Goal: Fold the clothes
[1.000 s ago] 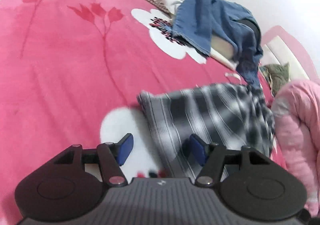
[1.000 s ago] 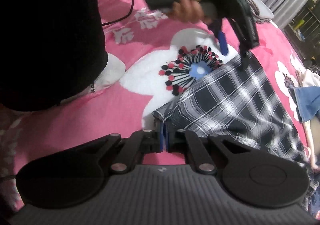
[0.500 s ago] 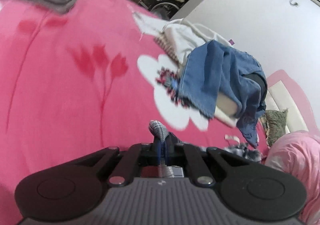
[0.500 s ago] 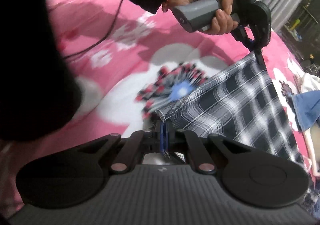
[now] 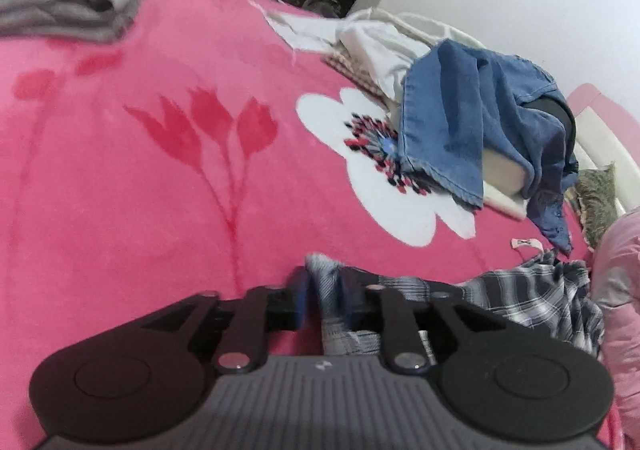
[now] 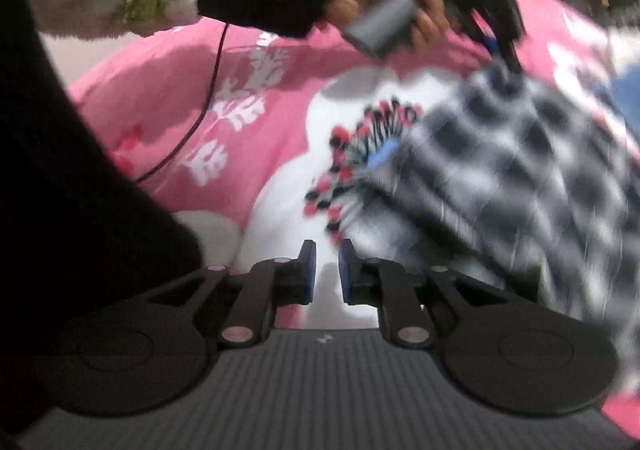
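Plaid shirt (image 6: pixel 520 177) only partly folded on the bed (image 5: pixel 120 189). Left tongs (image 5: pixel 326 302), just opening, had its corner between them; right tongs (image 6: pixel 326 270) opening, narrow, empty. Jeans (image 5: pixel 472 129) unfolded.

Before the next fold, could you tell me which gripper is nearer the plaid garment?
Left. The left gripper has the plaid garment between its fingers; the right gripper is open beside it.

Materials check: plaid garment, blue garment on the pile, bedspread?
Plaid garment: thin woven cloth, likely cotton flannel; matte, drapes in soft folds.
Blue garment: looks like denim; faded blue weave, stitched hem, stiffer folds.
Bedspread: plush fleece, probably synthetic; fuzzy pink nap with a soft sheen and printed flowers.
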A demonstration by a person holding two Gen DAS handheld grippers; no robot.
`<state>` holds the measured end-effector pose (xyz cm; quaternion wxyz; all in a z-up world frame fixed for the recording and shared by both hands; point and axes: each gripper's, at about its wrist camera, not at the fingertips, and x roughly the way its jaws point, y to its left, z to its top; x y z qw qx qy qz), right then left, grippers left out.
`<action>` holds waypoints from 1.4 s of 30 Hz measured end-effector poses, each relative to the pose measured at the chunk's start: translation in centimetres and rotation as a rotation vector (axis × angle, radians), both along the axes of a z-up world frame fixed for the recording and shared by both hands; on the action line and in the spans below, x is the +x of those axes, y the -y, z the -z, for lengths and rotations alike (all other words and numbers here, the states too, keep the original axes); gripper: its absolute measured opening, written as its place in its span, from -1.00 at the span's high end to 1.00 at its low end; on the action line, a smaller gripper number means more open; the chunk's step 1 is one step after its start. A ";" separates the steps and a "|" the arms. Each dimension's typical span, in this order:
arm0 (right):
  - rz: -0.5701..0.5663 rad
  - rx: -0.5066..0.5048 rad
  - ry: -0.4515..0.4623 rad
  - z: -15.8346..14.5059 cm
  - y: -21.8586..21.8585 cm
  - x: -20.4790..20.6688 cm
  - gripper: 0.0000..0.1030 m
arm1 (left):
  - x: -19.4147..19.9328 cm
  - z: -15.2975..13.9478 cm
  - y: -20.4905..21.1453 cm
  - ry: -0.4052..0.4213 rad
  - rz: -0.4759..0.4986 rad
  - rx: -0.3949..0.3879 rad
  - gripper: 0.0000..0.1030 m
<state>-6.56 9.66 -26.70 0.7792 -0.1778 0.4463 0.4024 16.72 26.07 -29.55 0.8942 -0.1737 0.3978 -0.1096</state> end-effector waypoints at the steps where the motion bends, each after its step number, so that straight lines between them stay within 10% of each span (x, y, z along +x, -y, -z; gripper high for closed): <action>1: 0.057 0.007 -0.026 -0.2 1.1 0.0 0.76 | -1.0 -0.8 -0.3 0.021 -0.008 0.023 0.28; 8: 0.565 0.177 -0.146 -0.9 10.5 2.3 0.68 | -10.7 -5.5 -0.2 0.078 0.086 0.090 0.14; 21: 1.035 0.657 -0.534 5.8 16.2 2.9 0.34 | -26.9 -2.8 13.2 0.187 0.808 0.393 0.12; 23: 1.043 0.683 -0.539 5.8 16.4 2.8 0.83 | -27.2 -1.7 14.1 0.204 0.825 0.432 0.12; 26: 1.032 0.748 -0.555 5.2 17.0 2.3 0.94 | -27.2 -0.5 14.9 0.232 0.810 0.496 0.12; 30: 1.030 0.887 -0.615 4.7 17.8 1.6 0.96 | -28.1 0.2 15.6 0.311 0.800 0.587 0.15; 34: 1.049 0.935 -0.634 4.4 18.6 1.5 0.96 | -27.7 -0.4 14.7 0.293 0.720 0.544 0.84; 42: 1.018 0.853 -0.571 4.2 17.1 3.0 0.90 | -26.3 -1.3 13.1 0.249 0.668 0.504 0.72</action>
